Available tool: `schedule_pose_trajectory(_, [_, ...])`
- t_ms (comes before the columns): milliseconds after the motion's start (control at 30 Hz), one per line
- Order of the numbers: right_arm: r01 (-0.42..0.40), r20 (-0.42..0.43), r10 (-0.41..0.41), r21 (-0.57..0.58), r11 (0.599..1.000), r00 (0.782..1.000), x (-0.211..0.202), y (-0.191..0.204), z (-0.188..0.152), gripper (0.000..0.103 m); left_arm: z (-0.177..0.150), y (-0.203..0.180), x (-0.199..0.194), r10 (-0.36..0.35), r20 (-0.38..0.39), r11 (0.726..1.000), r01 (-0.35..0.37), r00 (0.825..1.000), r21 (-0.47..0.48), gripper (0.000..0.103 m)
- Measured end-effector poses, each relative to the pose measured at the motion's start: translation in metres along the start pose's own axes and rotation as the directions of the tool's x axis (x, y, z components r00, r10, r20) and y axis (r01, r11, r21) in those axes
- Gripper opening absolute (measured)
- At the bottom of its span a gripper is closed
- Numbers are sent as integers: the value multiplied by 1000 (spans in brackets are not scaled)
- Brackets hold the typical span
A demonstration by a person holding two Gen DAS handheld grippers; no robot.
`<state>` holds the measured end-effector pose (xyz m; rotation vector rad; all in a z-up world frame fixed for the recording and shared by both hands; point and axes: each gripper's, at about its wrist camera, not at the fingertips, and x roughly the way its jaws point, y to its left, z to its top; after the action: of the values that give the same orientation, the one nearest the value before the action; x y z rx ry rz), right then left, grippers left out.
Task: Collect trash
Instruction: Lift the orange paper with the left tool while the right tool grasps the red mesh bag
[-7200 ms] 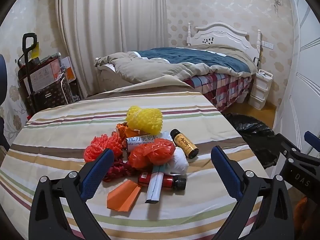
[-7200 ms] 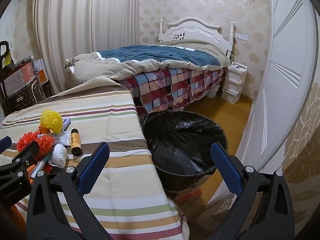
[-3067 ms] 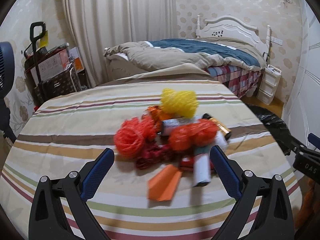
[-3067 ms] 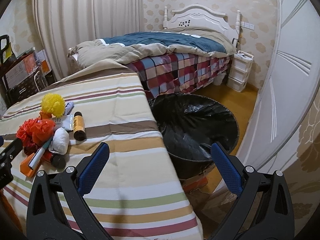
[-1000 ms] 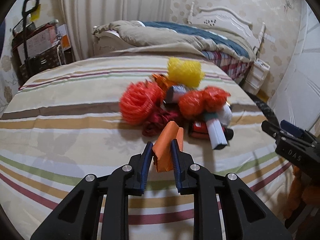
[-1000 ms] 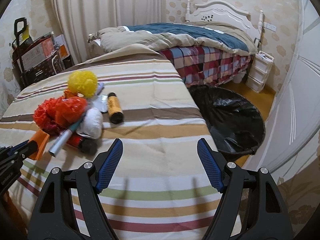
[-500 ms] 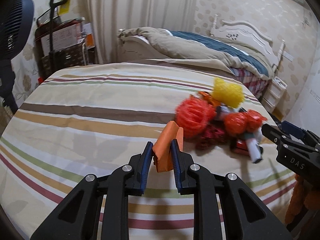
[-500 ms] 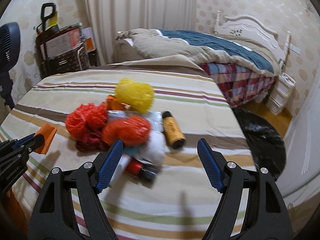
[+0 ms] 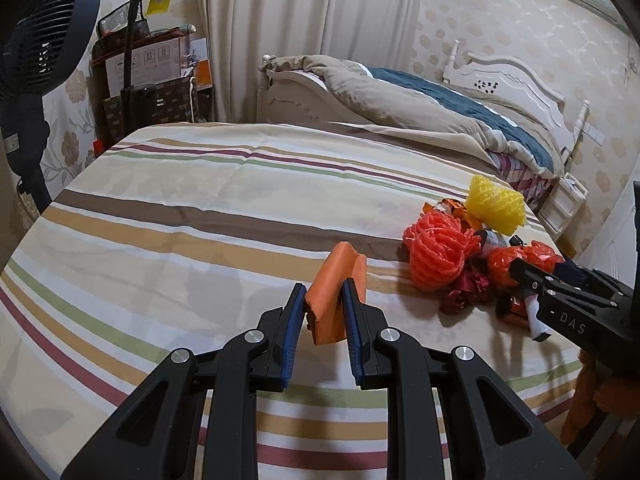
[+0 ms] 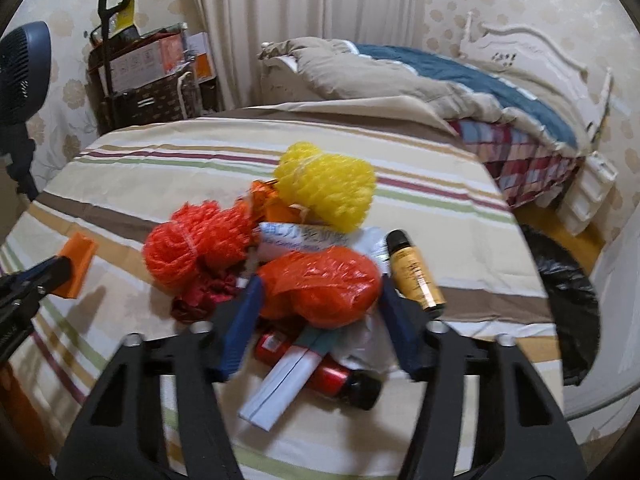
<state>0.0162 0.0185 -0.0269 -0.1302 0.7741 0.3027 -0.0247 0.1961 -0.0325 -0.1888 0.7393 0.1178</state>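
Trash (image 10: 280, 264) lies heaped on the striped table (image 9: 180, 240), where the right gripper (image 10: 320, 308), jaws closing around the orange plastic bag (image 10: 320, 284), could likely drag the small bottle (image 10: 414, 272) and other neighbours off the edge. The left gripper (image 9: 322, 312) is clamped on folded orange paper (image 9: 334, 292), which might slip out. Only the right wrist view shows the black-lined bin (image 10: 568, 292).
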Motion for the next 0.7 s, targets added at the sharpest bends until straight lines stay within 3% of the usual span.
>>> schedule_pose_trajectory(200, [-4,30,4,-2,1000,1000,-10,2,1,35,-1,-5,0,-15,3,1000,15,1000,10,22])
schedule_pose_trajectory(700, [-9,133,-2,83,996,991,-54,-30,2,33,3,-32,-12,-59,36,997,57,998,49,22])
